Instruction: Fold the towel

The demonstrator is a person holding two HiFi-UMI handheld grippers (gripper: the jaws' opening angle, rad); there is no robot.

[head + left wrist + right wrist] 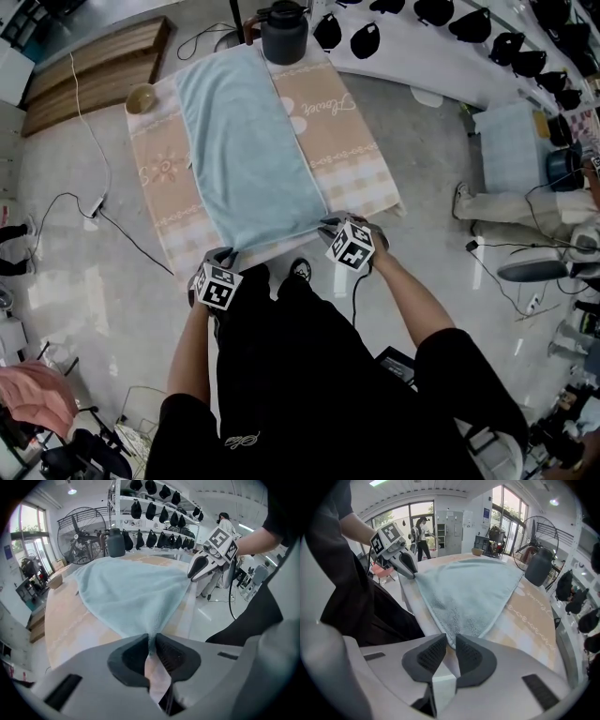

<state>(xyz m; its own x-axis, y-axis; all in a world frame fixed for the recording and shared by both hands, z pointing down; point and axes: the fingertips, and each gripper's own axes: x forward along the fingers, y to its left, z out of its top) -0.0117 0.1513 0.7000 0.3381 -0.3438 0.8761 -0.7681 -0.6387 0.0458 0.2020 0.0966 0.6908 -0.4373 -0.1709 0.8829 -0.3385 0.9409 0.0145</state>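
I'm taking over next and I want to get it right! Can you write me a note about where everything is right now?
The towel lies flat on the tablecloth.
The left gripper is shut on its near left corner.
The right gripper is shut on its near right corner.
Done: both near corners gripped.
Still to do: all the folding; probably carry these corners to the far edge.

The towel (246, 141) hides both near corners (tips) between jaws.

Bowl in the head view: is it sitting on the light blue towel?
No, the bowl sits at the tablecloth's far corner, with bare cloth between it and the towel.
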